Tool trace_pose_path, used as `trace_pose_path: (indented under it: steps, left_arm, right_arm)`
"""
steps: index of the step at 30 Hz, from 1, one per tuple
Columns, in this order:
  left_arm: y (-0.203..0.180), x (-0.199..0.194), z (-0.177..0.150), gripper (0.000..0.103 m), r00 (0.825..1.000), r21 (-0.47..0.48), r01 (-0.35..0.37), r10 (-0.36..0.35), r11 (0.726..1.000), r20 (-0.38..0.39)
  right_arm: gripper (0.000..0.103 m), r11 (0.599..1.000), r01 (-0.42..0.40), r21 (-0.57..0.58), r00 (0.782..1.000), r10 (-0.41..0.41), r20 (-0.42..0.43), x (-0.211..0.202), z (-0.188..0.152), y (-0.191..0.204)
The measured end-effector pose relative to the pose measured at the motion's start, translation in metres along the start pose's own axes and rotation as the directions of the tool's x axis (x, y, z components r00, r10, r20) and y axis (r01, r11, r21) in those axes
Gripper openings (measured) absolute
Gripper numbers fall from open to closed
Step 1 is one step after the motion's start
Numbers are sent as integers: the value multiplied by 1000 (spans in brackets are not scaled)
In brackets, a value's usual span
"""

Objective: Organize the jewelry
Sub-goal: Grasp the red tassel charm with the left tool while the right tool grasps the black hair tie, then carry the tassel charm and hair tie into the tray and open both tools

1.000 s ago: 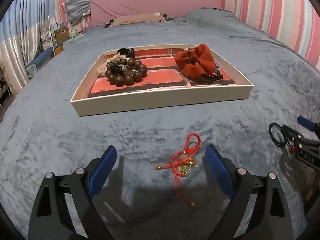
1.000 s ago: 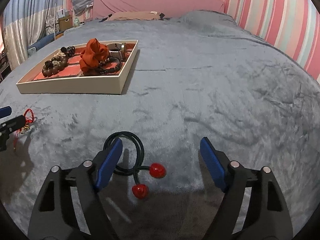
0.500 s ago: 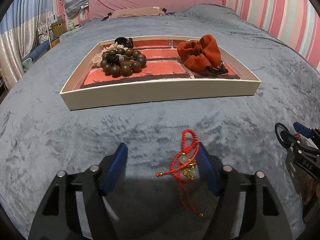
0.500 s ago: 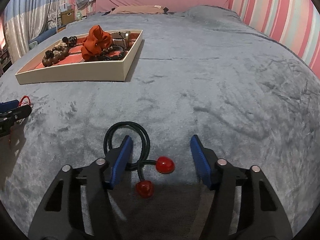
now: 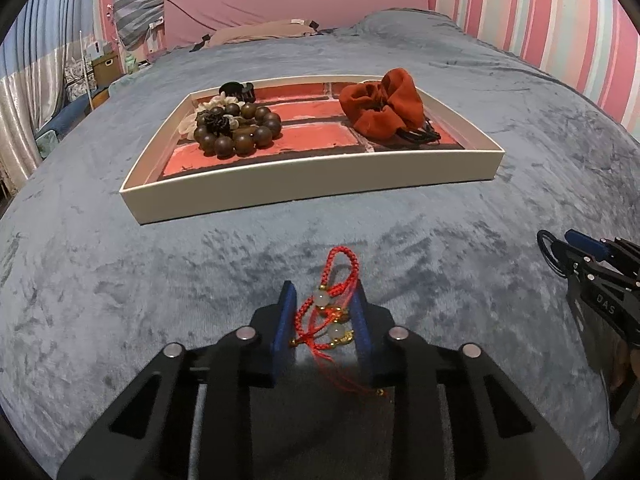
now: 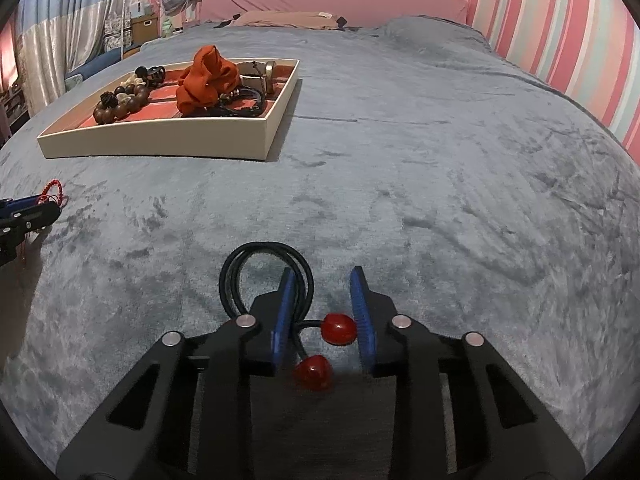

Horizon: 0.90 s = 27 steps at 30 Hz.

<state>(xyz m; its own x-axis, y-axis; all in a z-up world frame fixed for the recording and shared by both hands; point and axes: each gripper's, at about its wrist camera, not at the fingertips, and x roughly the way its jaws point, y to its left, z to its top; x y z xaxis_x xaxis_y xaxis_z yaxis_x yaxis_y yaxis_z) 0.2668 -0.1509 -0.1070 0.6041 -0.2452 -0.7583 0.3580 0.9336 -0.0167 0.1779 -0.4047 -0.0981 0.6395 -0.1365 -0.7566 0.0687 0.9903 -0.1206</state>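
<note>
A cream tray with a red brick-pattern floor lies on the grey-blue bed. It holds a brown bead bracelet, an orange scrunchie, a black hair clip and black hair ties. My left gripper has its jaws closed in around a red cord bracelet with pale beads on the blanket. My right gripper has its jaws narrowed around a black hair tie with two red balls; a gap remains beside the ball.
The tray also shows in the right wrist view, far left. A pink headboard and striped wall stand behind the bed. The right gripper appears at the left view's right edge. Boxes and curtains stand at the left.
Both grippers have closed from wide open. The left jaws now press in on the red cord bracelet; the right jaws have narrowed around the black hair tie's red ball.
</note>
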Motion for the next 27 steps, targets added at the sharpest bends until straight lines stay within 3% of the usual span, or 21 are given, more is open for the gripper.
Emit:
trace_pose_path:
  steps: [2, 7, 27]
  left_arm:
    - [-1, 0, 0, 24, 1000, 5, 6, -6, 1000, 0]
    - [1, 1, 1, 18, 1000, 2, 22, -22, 1000, 3]
    - [21, -34, 6, 16, 998, 2, 25, -25, 1000, 52]
  right_arm:
    - [24, 1000, -2, -1, 1000, 2, -3, 1, 0, 1]
    - [5, 1000, -9, 26, 1000, 9, 5, 0, 1, -2]
    - [4, 994, -42, 99, 996, 33, 88, -36, 12, 2]
